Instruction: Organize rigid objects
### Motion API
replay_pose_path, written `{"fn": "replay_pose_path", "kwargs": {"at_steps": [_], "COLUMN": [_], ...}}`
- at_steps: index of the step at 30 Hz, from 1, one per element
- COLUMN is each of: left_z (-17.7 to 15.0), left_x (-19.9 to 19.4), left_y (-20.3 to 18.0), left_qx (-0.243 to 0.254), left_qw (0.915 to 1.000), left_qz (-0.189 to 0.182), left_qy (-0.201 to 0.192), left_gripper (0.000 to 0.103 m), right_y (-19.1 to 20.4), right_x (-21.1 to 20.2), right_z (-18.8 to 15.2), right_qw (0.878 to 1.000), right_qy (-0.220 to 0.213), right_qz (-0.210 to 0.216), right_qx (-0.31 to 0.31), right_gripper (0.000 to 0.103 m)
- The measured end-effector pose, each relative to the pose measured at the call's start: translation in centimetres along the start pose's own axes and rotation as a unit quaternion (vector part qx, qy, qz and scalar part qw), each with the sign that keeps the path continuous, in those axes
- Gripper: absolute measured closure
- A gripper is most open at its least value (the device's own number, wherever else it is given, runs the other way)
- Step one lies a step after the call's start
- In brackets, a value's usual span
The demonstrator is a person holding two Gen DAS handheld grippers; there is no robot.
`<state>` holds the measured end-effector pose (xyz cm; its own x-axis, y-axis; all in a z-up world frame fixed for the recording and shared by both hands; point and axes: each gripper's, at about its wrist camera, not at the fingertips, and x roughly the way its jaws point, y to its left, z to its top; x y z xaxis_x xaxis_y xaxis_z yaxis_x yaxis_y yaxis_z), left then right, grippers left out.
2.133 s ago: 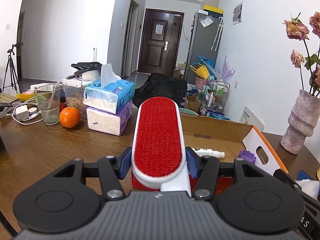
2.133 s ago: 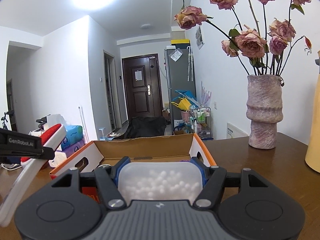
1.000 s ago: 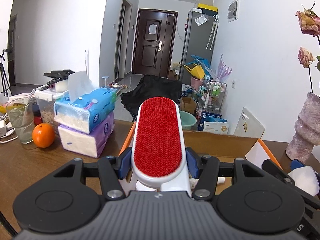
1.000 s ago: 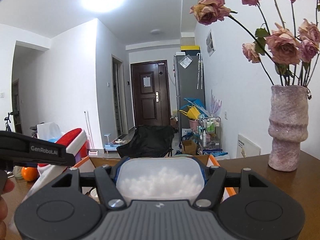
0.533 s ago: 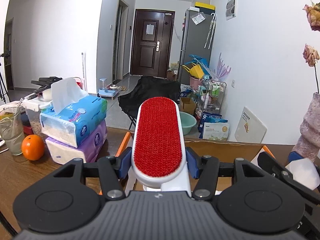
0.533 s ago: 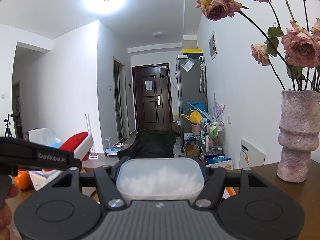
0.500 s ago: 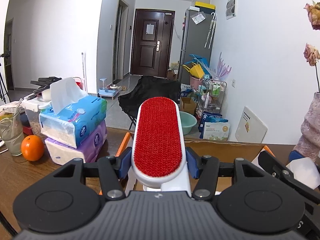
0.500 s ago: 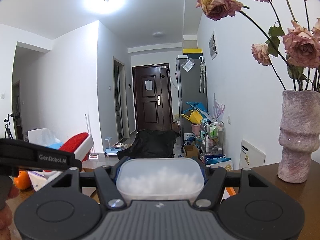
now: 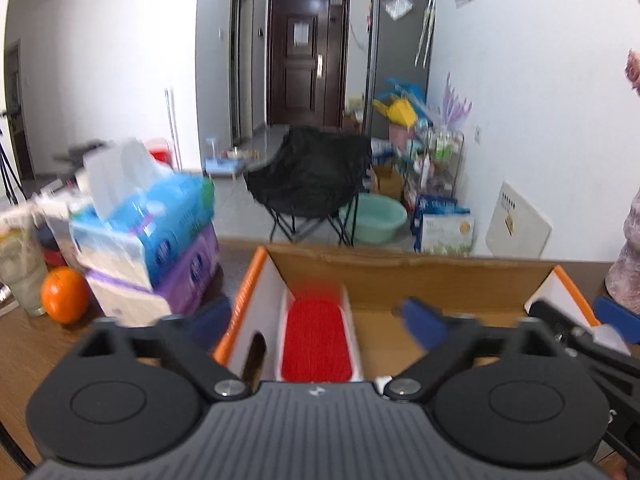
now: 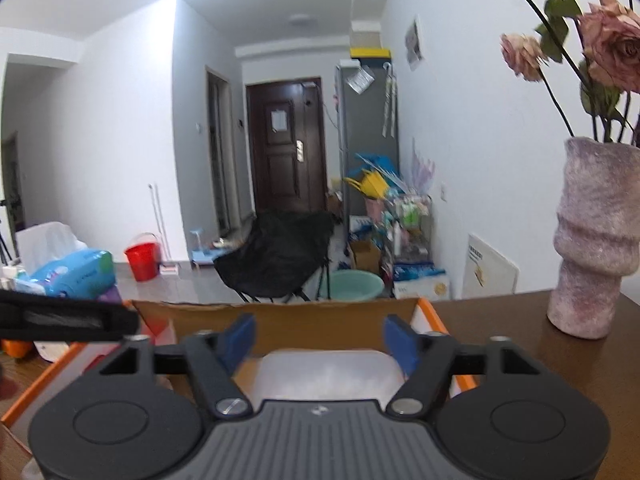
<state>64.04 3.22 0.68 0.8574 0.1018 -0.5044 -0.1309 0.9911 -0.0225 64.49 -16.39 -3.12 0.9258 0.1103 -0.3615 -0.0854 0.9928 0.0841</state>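
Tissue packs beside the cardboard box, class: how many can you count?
2, stacked left of the cardboard box: the blue tissue pack lies on the purple tissue pack. More may be hidden behind.

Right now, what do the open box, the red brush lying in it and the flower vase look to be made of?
Box: corrugated cardboard, brown matte walls, white-and-orange outer face. Brush: white, probably plastic body with a red, fuzzy-looking pad, likely fabric. Vase: mottled pink-grey, rough and matte, perhaps ceramic or stone.

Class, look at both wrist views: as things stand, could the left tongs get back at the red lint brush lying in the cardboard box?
Probably yes. The left tongs stand open directly above the red lint brush, which lies in the open-topped cardboard box by its left wall. Nothing visibly covers it; that wall may crowd one finger.
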Motion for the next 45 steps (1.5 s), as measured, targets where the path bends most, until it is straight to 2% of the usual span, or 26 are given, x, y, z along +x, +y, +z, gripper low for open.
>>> {"fn": "replay_pose_path", "kwargs": {"at_steps": [1,4,13,22,34,45], "left_z": [0.1,0.3,0.0,-0.7,-2.6,-5.6], "left_x": [-0.5,-1.4,-1.4,-3.7,-9.5,-17.2], "left_y": [0.1,0.6,1.8,2.0,2.6,3.5], "left_qx": [0.002,0.0,-0.002,-0.002,-0.002,0.003], "left_qw": [1.0,0.9999,0.9999,1.0,0.9998,0.9994], "left_qz": [0.001,-0.003,0.009,0.002,-0.013,-0.021], "left_qy": [-0.009,-0.013,0.002,-0.008,-0.017,-0.028], "left_gripper": [0.0,0.0,0.0,0.0,0.0,0.0], "right_y": [-0.1,-0.4,-0.4,-0.8,-1.4,-1.5], "right_x": [0.0,-0.2,-0.8,-3.1,-10.1,-18.4], "right_z": [0.0,0.1,-0.1,0.1,-0.7,-2.1], "right_qw": [1.0,1.0,1.0,0.999,1.0,1.0], "right_qy": [0.003,0.01,0.028,0.029,0.016,0.011], "right_qz": [-0.002,-0.001,0.001,0.004,0.0,0.004], "right_qx": [0.0,-0.002,-0.008,-0.013,-0.011,-0.003], "right_gripper": [0.006,0.0,0.0,0.0,0.0,0.0]}}
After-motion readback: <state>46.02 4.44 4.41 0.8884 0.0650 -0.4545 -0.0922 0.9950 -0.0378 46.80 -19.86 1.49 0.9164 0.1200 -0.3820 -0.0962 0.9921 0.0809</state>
